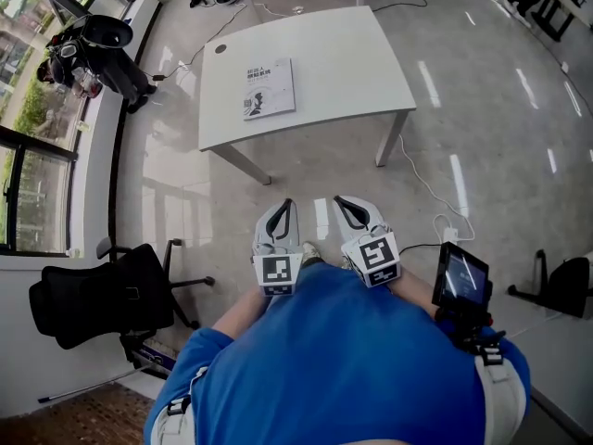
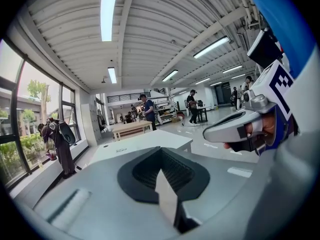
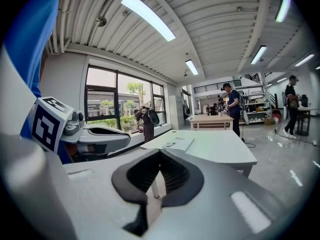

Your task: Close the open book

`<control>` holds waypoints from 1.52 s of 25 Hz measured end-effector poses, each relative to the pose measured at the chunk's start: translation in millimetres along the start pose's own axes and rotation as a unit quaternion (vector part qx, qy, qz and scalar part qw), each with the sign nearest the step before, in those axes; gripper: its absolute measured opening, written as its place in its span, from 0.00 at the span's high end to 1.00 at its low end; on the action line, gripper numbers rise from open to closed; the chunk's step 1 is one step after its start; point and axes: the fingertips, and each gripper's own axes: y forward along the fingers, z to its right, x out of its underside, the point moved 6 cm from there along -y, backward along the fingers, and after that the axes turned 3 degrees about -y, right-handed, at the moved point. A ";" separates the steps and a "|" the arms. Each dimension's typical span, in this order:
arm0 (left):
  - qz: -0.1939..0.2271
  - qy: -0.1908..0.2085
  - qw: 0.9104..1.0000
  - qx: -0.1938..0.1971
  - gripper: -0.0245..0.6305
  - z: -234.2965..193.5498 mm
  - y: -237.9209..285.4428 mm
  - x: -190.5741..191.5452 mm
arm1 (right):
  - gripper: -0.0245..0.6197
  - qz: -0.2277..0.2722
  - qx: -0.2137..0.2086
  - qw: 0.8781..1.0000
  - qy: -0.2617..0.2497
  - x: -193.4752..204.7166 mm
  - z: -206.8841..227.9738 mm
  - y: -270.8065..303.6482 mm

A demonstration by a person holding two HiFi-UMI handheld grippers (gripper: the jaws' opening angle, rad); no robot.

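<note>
Head view: left gripper and right gripper held side by side, jaws together, empty.

The book is lying on the left part of the table. The left gripper and the right gripper are hanging side by side, just apart, well before the table and close to the person. A chair is standing on the floor to their left; a screen is sitting to their right.
</note>
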 end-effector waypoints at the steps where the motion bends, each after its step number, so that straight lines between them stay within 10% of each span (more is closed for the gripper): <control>1: -0.003 0.005 1.000 -0.002 0.95 -2.0 -1.2 -0.8 | 0.96 -0.001 0.001 1.000 0.000 -1.8 -1.3 -0.7; 24: -0.008 0.027 0.998 0.057 0.95 -169.1 171.6 12.3 | 0.96 -0.025 0.075 0.997 -0.021 -61.0 61.2 200.0; 38: -0.074 0.067 0.993 0.067 0.95 -170.3 258.2 35.5 | 0.96 -0.060 0.076 0.995 -0.006 -54.7 125.9 254.0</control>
